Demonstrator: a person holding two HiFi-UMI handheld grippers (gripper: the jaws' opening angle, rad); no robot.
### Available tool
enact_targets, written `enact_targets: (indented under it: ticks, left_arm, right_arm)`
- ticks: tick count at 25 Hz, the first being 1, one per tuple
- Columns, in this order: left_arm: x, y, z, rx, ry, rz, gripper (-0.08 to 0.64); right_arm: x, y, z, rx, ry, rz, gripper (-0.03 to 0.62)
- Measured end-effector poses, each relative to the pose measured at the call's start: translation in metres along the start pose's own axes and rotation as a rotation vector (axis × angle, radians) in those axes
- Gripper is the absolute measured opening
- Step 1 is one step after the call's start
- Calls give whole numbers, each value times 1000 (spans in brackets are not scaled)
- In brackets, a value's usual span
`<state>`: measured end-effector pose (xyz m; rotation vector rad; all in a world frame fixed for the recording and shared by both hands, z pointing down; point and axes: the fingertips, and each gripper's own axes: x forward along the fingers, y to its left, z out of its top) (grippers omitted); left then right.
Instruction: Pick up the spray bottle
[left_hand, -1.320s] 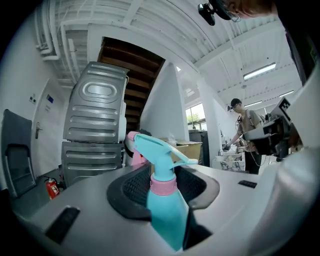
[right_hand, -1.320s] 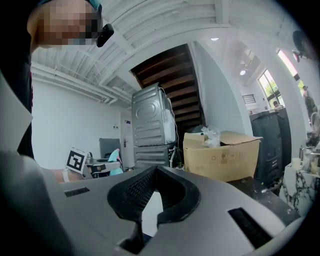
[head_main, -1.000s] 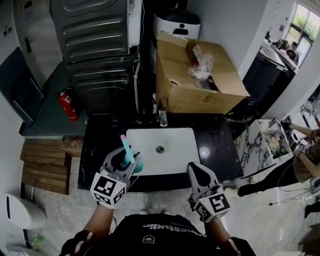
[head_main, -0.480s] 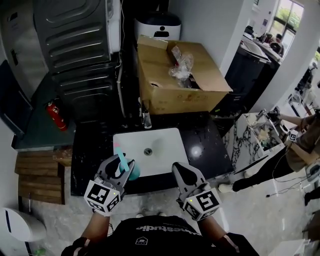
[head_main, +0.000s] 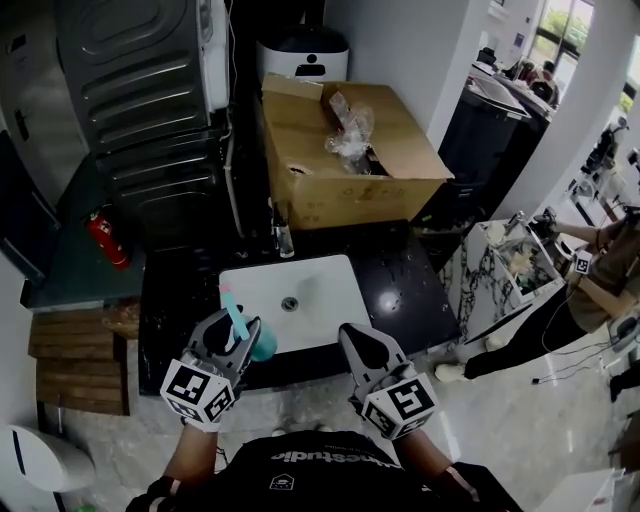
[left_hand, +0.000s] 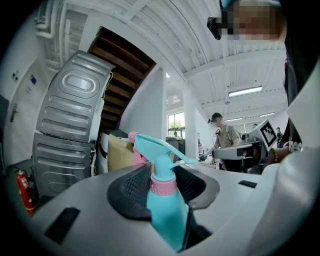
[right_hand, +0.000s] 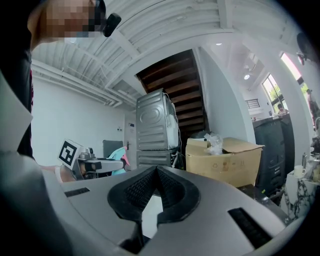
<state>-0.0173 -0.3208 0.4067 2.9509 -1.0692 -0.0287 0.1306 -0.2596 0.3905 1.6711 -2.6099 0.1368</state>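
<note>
Spray bottle (left_hand: 162, 210) looks pretty much picked up: left gripper (head_main: 234, 330) is clamped on it near the sink's (head_main: 322, 292) front edge, right gripper (right_hand: 156, 172) closed, empty.

There is one spray bottle (head_main: 250, 338). There are two grippers, the left gripper (head_main: 236, 332) and the right gripper (head_main: 352, 340). One white sink (head_main: 320, 300) is set in one black counter (head_main: 405, 285), and one cardboard box (head_main: 340, 150) stands at the counter's back edge. Two grey machines (head_main: 140, 70) are stacked. There is one red fire extinguisher (head_main: 104, 238), one white appliance (head_main: 303, 60) and one marble table (head_main: 495, 275). One other person (head_main: 600, 280) is near; those farther off are too small to count.
</note>
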Motion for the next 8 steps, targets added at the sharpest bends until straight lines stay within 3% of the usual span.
enact_targets:
  ticks: [8]
  left_arm:
    - [0, -2, 5, 11, -1, 11, 152]
  right_arm:
    - [-3, -4, 4, -6, -33, -8, 37]
